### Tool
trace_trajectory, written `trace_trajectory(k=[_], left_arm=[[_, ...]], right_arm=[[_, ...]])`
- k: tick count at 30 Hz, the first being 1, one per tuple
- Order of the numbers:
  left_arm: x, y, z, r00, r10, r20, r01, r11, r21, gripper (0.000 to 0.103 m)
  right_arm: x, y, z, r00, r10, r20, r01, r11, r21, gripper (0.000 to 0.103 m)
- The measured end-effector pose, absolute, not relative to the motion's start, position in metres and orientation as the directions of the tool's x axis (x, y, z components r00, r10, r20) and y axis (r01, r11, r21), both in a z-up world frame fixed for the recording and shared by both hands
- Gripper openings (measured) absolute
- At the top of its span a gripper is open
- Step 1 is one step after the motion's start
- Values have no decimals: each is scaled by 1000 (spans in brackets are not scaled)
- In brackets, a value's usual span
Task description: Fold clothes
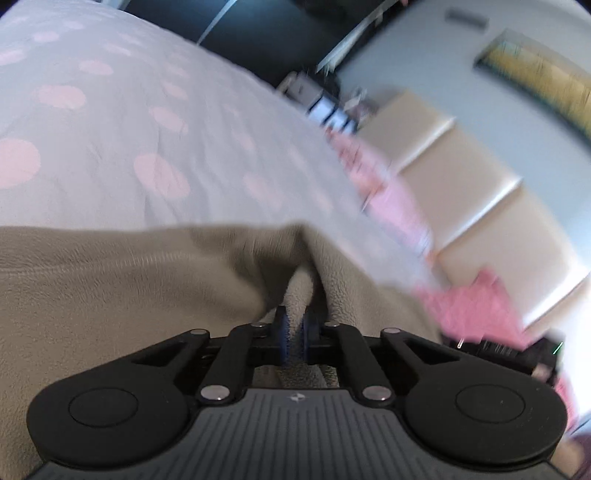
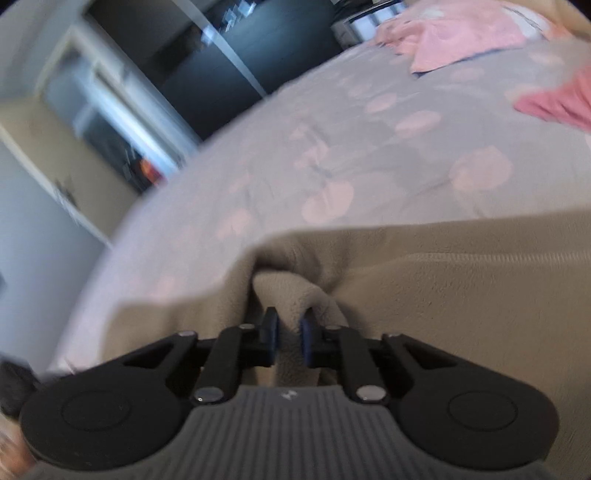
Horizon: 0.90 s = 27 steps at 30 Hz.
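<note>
- Beige garment (image 1: pixel 110 280): soft, matt fleece, finely napped.
- Bedspread (image 1: pixel 147 110): smooth matt cloth, pink-dotted.
- Left gripper (image 1: pixel 294 334): matt black plastic, shiny metal pins.
- Pink clothes (image 2: pixel 461 33): matt cloth.

Right claw (image 2: pixel 289 334) pinching fold of beige fleece garment (image 2: pixel 443 295) over pink-spotted bedspread (image 2: pixel 332 147).

Beige garment (image 1: pixel 110 288): runs off the frame edges in both views; full shape undetermined. Pink clothes (image 1: pixel 476 302) beyond it smeared by motion blur, type unreadable. Dark device (image 1: pixel 517 354) at the bed's (image 1: pixel 147 110) edge blurred, unidentifiable.
</note>
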<state>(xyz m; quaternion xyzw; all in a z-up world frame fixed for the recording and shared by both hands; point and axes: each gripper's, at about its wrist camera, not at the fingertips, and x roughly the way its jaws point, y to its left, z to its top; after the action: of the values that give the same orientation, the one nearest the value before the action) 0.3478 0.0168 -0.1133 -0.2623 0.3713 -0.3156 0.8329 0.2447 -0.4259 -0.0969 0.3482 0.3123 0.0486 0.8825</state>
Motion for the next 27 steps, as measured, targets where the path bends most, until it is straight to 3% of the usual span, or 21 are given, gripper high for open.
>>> trace_trajectory(k=[3,5,11,13,15,18,22,27], left_arm=[[348,35,-128,529,-696,-486,257,677,-690,5],[349,38,-146,518,-683,-515,201,682,-703,5],[352,37,-149,515,-679,-522,209,691,-692,7],[351,43,-148,514,-684,-518,196,682,-705,15],[348,52,-144,525,-675,-518,167,678,-716,23],[342,63,-127,565,-637,-524,160,708,-688,23],[331,60,-91,646,-574,-504,212,769,-603,23],[321,-2,-48,694,-549,-466,362,825,-433,22]], right_arm=[[233,-444,-105,806,321,-497,192,653,732,8],[230,-450,-122,785,308,-537,262,621,739,7],[224,-452,-149,781,296,-550,291,607,740,8],[224,-453,-145,777,293,-558,299,607,736,13],[225,-453,-138,769,278,-575,306,630,714,28],[225,-450,-118,766,207,-609,326,691,645,38],[223,-445,-87,809,117,-577,315,742,592,32],[236,-412,-50,859,82,-505,207,847,489,23]])
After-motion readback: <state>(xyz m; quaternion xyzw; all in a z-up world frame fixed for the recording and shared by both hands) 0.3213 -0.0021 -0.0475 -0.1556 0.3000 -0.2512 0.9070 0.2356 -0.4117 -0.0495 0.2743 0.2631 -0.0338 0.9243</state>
